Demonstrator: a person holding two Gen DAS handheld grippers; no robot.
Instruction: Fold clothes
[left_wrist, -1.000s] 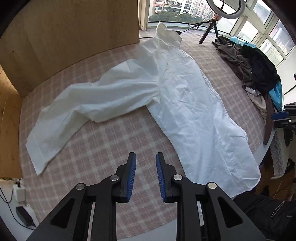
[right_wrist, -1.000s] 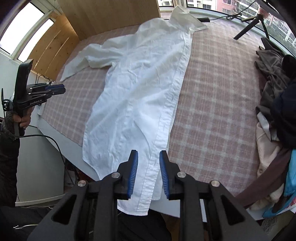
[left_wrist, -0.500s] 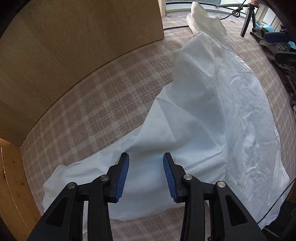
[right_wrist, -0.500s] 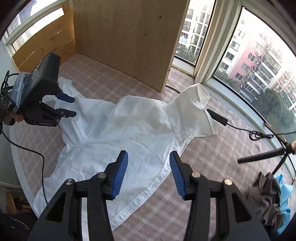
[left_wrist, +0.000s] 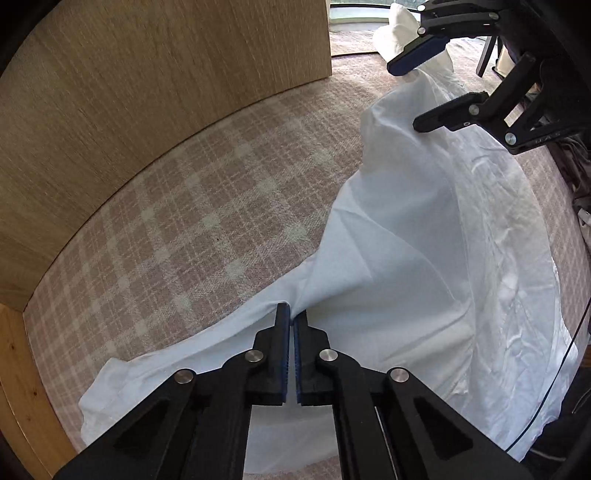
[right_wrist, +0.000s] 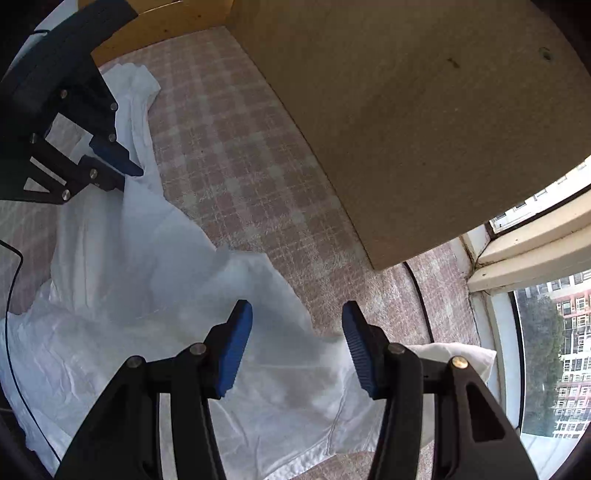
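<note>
The left gripper (left_wrist: 290, 314) is pinching with its blue-padded jaws drawn together on a ridge of the white cotton shirt (left_wrist: 424, 258), right where the sleeve meets the body; the cloth is bunching into a small peak at the tips and pulling taut folds away toward the shoulder. Seen from the other side, the same tool (right_wrist: 122, 173) is pointing steeply down into the fabric, its pads closed on the gathered cloth.

The right gripper (right_wrist: 297, 314) is hanging over the shirt's upper part with its blue pads spread well apart, nothing between them but air, and the shoulder area and the edge of the garment are lying below the gap. In the left camera's view this gripper (left_wrist: 417, 92) is hovering above the collar end, jaws parted, not pressing on anything.

The shirt is lying spread across the pink and white checked bed cover (left_wrist: 207, 206), its long sleeve trailing off toward the near left corner and its collar (right_wrist: 461, 358) resting close to the window frame (right_wrist: 524, 258). A pale wooden panel (left_wrist: 147, 74) is standing along the far edge of the cover. A thin black cable (left_wrist: 569, 354) is running down the right edge of the shirt, and dark clothing is piled beyond it, too cut off to make out clearly.
</note>
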